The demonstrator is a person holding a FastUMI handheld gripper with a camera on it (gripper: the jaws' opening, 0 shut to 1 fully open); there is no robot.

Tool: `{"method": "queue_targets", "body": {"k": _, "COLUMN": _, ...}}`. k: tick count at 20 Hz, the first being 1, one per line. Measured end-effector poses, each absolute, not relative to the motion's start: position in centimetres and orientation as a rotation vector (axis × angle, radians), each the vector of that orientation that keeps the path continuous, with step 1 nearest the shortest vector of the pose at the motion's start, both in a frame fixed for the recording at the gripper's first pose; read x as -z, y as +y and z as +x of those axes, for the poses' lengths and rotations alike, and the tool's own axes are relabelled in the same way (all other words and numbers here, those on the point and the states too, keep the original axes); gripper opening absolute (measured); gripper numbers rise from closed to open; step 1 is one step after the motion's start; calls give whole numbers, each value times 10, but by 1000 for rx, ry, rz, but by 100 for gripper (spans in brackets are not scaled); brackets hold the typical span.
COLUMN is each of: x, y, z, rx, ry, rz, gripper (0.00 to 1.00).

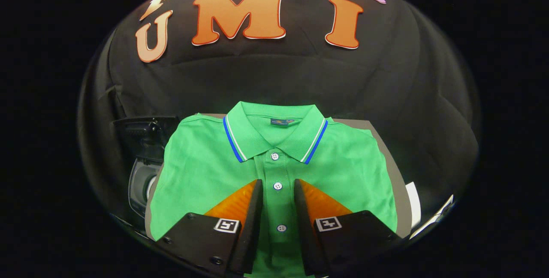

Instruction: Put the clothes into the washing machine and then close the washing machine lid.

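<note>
Lighting: bright, even, from above on the green polo shirt [274,170]; surroundings dim. Focus: sharp centrally. Distortion: strong fisheye bowing, edges darkened and softly blurred.

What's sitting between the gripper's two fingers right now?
In the gripper view, the open gripper straddles the green polo shirt's button placket; a white button lies in the gap. Contact with the fabric is unclear.

washing machine [143,175] half hidden behind green shirt [201,175], shirt hem hidden behind tool [278,188]
</note>
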State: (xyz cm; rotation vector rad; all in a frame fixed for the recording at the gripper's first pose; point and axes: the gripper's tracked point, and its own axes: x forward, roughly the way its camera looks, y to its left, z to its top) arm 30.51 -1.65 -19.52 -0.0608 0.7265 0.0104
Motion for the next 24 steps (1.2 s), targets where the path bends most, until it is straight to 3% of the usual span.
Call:
{"method": "queue_targets", "body": {"k": 1, "x": 195, "y": -7, "z": 305, "rx": -34, "ry": 739, "rz": -49, "gripper": 51}}
{"method": "queue_targets", "body": {"k": 2, "x": 193, "y": -7, "z": 309, "rx": -6, "ry": 721, "rz": -52, "gripper": 20}}
{"method": "queue_targets", "body": {"k": 8, "x": 194, "y": -7, "z": 311, "rx": 26, "ry": 866, "rz": -64, "gripper": 19}}
{"method": "queue_targets", "body": {"k": 9, "x": 194, "y": -6, "z": 310, "rx": 44, "ry": 860, "rz": -57, "gripper": 9}}
{"method": "queue_targets", "body": {"k": 18, "x": 186, "y": -6, "z": 308, "rx": 97, "ry": 667, "rz": 12, "gripper": 9}}
{"method": "queue_targets", "body": {"k": 24, "x": 119, "y": -1, "z": 310, "rx": 77, "ry": 461, "rz": 103, "gripper": 8}}
